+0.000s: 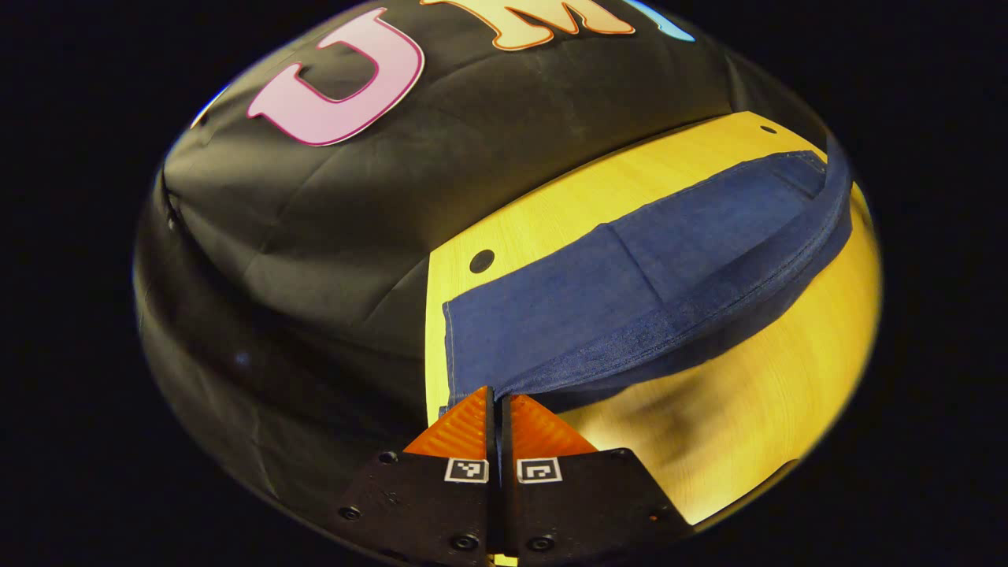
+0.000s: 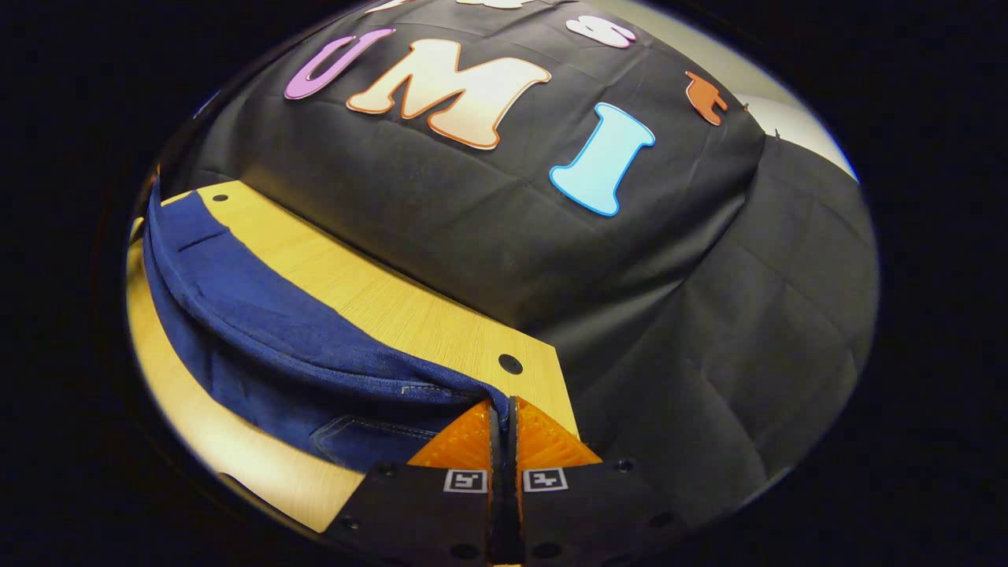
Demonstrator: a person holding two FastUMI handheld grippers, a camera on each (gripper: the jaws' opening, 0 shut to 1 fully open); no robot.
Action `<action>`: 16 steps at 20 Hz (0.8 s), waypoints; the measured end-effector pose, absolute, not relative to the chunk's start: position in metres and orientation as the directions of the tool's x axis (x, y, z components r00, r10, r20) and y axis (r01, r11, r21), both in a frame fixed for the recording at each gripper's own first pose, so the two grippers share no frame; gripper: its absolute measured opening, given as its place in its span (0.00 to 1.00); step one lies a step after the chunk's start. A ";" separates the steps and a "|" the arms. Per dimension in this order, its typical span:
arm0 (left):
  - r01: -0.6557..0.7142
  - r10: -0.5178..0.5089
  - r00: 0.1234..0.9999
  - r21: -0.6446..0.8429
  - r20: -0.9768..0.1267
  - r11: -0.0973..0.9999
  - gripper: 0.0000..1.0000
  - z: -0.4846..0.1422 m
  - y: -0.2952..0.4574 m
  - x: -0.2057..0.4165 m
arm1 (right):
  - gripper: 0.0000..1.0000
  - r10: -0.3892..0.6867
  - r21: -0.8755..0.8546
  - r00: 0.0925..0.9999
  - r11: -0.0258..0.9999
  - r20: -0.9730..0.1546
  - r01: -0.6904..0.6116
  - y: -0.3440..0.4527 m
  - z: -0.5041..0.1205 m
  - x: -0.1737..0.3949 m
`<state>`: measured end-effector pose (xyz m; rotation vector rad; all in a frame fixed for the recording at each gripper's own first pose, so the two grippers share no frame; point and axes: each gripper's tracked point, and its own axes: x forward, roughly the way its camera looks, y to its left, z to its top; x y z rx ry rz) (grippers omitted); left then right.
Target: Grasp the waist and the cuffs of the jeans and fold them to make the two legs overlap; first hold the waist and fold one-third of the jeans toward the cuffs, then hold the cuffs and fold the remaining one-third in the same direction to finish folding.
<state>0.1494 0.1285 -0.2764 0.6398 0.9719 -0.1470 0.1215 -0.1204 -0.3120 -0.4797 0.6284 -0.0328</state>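
Left claw [image 1: 498,409] is pinched nearly closed on the jeans [image 1: 630,291], fingers pressed together on a thin fold of denim at the cuff end. From that grip the near edge of the fabric lifts off the counter [image 1: 748,409] in a long raised band running away to the far end, casting a shadow on the wood under it. The rest of the leg lies flat on the counter behind that raised edge, with a crease line across it partway along. Round hole [image 1: 481,261] in the counter sits just beyond the cuff corner, near the counter's edge.

Right claw [image 2: 504,417] is likewise clamped almost closed on the jeans [image 2: 260,331], this time at the waist end (pocket stitching shows just beside the fingers). Denim stretches away from that grip in a curved lifted ridge, lower layer hanging toward the counter [image 2: 378,299]. Another round hole [image 2: 510,364] sits on the counter just past the claw tips, close to the counter's corner.

Jeans span the counter lengthwise, held at both ends.
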 end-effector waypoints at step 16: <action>0.344 0.195 0.590 0.463 -0.783 0.817 0.33 -0.360 0.091 0.252 | 0.38 -0.142 -0.429 0.746 0.879 -0.650 -0.207 -0.123 -0.437 0.210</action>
